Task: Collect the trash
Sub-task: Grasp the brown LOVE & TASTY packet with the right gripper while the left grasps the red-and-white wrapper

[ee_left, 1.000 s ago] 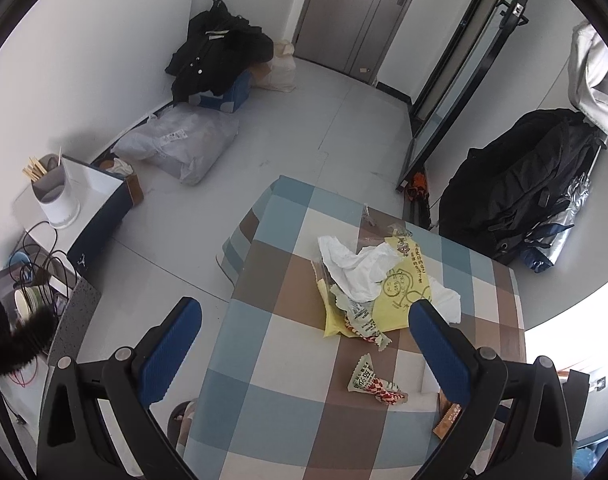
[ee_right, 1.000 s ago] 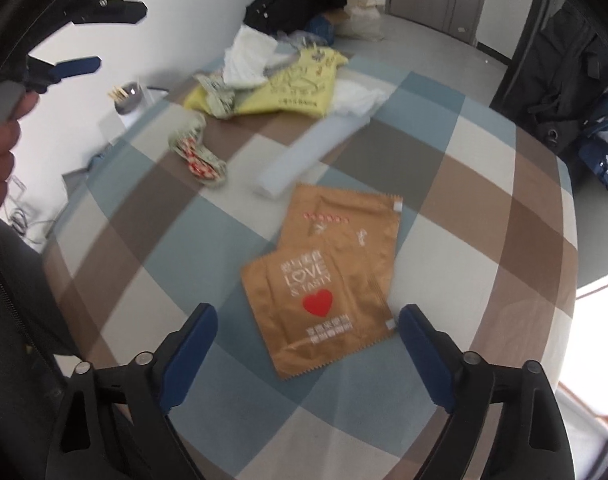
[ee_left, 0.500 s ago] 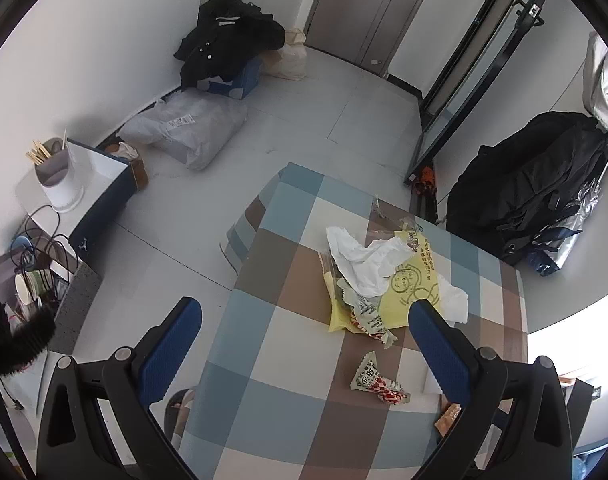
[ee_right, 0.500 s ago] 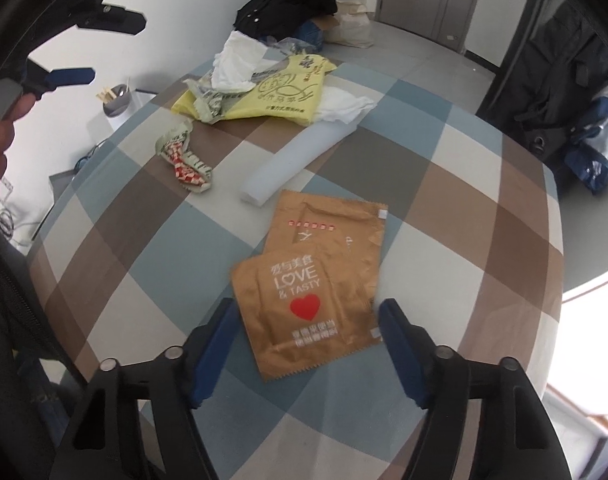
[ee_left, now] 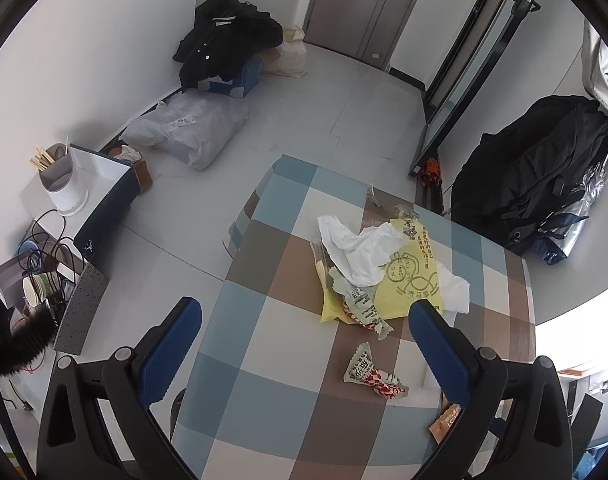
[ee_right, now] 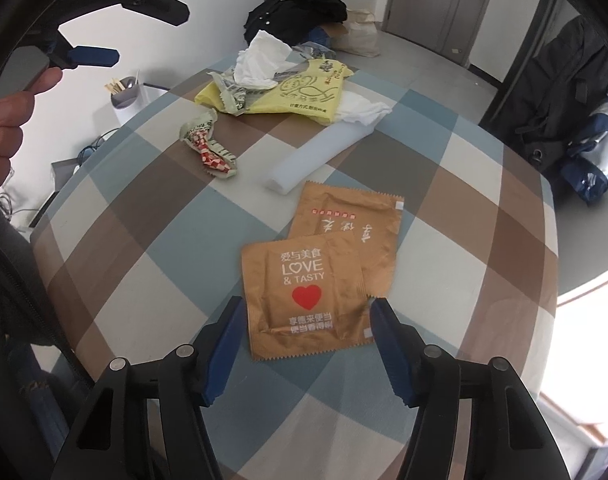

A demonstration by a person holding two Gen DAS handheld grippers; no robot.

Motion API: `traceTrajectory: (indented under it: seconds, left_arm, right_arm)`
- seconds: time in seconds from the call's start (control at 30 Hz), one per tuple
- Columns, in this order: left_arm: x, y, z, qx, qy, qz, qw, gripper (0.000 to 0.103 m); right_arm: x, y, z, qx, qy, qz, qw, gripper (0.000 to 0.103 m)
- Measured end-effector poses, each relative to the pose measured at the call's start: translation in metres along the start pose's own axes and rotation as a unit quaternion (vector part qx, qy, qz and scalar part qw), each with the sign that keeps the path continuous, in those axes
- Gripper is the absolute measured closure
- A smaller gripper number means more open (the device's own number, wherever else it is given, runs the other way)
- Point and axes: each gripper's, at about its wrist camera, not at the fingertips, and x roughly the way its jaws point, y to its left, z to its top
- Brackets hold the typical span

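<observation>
Two flat brown food packets lie on the checked tablecloth (ee_right: 464,184). The near one, the "LOVE & TASTY" packet (ee_right: 304,292), overlaps the far packet (ee_right: 356,220). My right gripper (ee_right: 306,316) is open, its blue fingers either side of the near packet's front edge, not touching it. Beyond lie a white foam strip (ee_right: 320,152), a crumpled red-and-white wrapper (ee_right: 207,148), a yellow bag (ee_right: 299,92) and white tissue (ee_right: 263,56). My left gripper (ee_left: 304,324) is open and empty, high above the table; it also shows at the top left of the right wrist view (ee_right: 91,54). The wrapper (ee_left: 372,372) and yellow bag (ee_left: 408,280) lie below it.
The table's left edge (ee_left: 223,280) drops to a grey floor. A side stand with a white cup of chopsticks (ee_left: 59,180) and cables stands left. Black clothes (ee_left: 223,48), a grey plastic sack (ee_left: 187,132) and a dark backpack (ee_left: 536,172) lie around the room.
My right gripper has moved forward and lower to the near brown packet and its fingers have narrowed around it. My left gripper has risen and pulled back a little.
</observation>
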Motion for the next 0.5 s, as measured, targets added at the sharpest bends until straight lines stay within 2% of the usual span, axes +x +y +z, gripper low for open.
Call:
traceTrajectory:
  seconds: [0.17, 0.5]
  left_arm:
    - [0.006, -0.005, -0.002, 0.007, 0.01, 0.013, 0.9998, 0.001]
    - [0.032, -0.019, -0.014, 0.031, 0.083, 0.013, 0.996, 0.001]
  right_arm:
    - [-0.004, -0.005, -0.001, 0.022, -0.001, 0.02, 1.0, 0.042]
    - [-0.017, -0.02, -0.003, 0.067, -0.018, 0.055, 0.996, 0.042]
